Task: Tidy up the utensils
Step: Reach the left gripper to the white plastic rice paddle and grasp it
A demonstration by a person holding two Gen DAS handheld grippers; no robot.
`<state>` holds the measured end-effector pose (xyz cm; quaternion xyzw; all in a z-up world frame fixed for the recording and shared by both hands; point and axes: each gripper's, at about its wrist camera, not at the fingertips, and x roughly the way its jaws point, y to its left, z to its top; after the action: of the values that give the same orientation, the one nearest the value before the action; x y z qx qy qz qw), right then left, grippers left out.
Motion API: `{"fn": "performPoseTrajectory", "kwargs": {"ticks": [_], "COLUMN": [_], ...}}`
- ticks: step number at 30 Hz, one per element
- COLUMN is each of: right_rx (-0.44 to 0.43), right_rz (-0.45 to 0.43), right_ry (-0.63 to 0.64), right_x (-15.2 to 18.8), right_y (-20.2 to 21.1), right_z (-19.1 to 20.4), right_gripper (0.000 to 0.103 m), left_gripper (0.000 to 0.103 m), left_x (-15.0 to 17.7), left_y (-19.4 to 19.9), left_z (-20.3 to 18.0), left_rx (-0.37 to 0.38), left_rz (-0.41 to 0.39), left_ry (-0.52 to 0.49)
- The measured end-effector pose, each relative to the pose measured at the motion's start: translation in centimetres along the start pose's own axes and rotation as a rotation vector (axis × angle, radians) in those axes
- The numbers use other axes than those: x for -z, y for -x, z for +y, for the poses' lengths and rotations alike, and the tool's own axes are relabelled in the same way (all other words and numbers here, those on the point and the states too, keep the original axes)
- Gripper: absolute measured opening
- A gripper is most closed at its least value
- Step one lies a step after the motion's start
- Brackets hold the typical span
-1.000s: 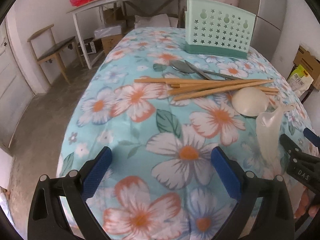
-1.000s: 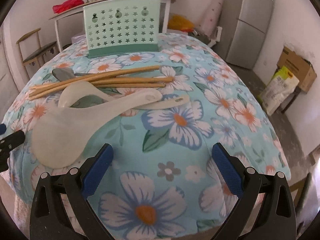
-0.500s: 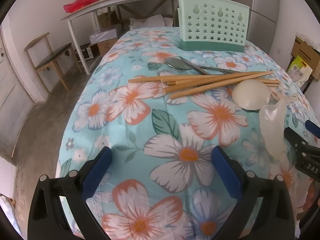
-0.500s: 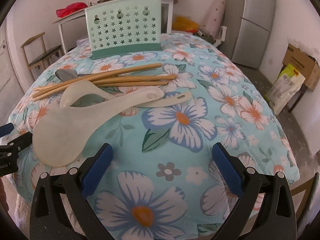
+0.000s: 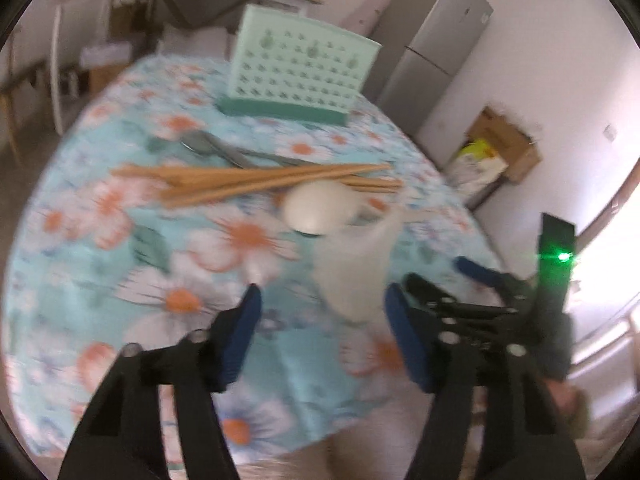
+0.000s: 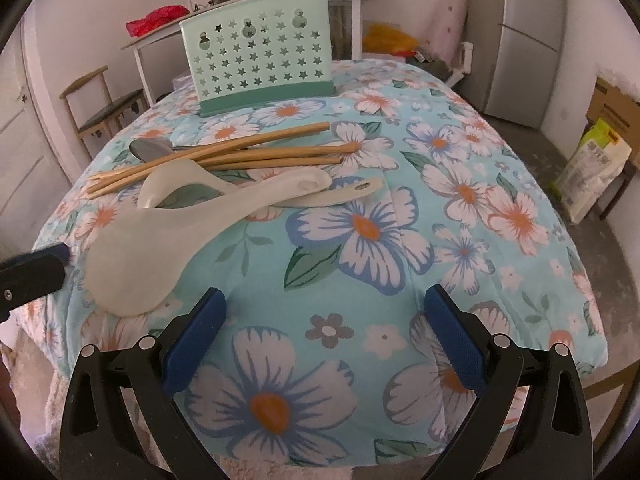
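Both wrist views look forward along their own fingers from the near edge of the tabletop [image 6: 460,216] — the left, blurred and tilted, sits close above the cloth; the right is level and sharp. Both share the green rack [image 5: 300,76] [image 6: 260,64] at 12 o'clock — and the chopsticks [image 5: 248,184] [image 6: 240,156].

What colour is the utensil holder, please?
Mint green holder with star cutouts, clearest in the right wrist view.

White walls, grey fridge [image 6: 524,36], wooden chair [image 6: 104,106], cluttered white side table [image 6: 168,36], concrete floor [image 6: 560,152]
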<state>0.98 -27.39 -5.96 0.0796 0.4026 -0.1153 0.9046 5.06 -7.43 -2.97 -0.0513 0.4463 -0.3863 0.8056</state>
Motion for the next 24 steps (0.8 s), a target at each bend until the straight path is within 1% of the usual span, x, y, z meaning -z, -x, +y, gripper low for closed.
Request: {"fn": "performPoseTrajectory", "kwargs": {"ticks": [1,3,5,6,7,8,10,14,16,19,24], "right_rx": [-0.004,-0.008,-0.009,-0.01,-0.012,-0.013,-0.014,-0.009,-0.007,0.002,-0.007], "right_rz": [0.002,0.004,0.004,0.004,0.003,0.002,0.004,0.003,0.003,0.002,-0.005], "right_ry": [-0.003,-0.006,-0.011,-0.014,-0.018,-0.02,-0.026,-0.029,-0.027,-0.019,-0.03], "right_x": [0.0,-0.1,-0.1,-0.1,0.0,0.0,0.0,0.1,0.1,0.2,0.2], "right_y": [0.0,0.0,0.0,0.0,0.0,0.0,0.0,-0.1,-0.1,-0.2,-0.1], "right_z": [-0.1,-0.1,-0.1,-0.2,-0.2,-0.2,-0.3,-0.2,-0.2,-0.2,-0.4], "right_gripper": [0.095,0.095,0.095,0.095,0.095,0.095,0.095,0.095,0.095,0.095,0.095], "left_gripper": [0.049,0.044,0.039,0.035,0.032,0.031,0.025,0.017,0.008,0.006,0.002], "left_x": [0.0,0.0,0.1,0.1,0.2,0.2,0.3,0.2,0.2,0.3,0.4], "left_y": [-0.4,-1.2,-2.1,-2.2,-2.6,-2.8,-3.3,-4.0,-4.0,-3.9,-2.7], "left_z": [-0.1,0.2,0.8,1.1,1.5,1.8,2.2,2.1,2.3,2.5,2.0], "left_rx": [0.027,0.053,0.083,0.095,0.123,0.14,0.16,0.165,0.161,0.166,0.155], "left_rz": [0.018,0.044,0.07,0.076,0.086,0.092,0.098,0.097,0.095,0.085,0.061], "left_ry": [0.022,0.063,0.126,0.147,0.189,0.212,0.251,0.279,0.29,0.301,0.257]}}
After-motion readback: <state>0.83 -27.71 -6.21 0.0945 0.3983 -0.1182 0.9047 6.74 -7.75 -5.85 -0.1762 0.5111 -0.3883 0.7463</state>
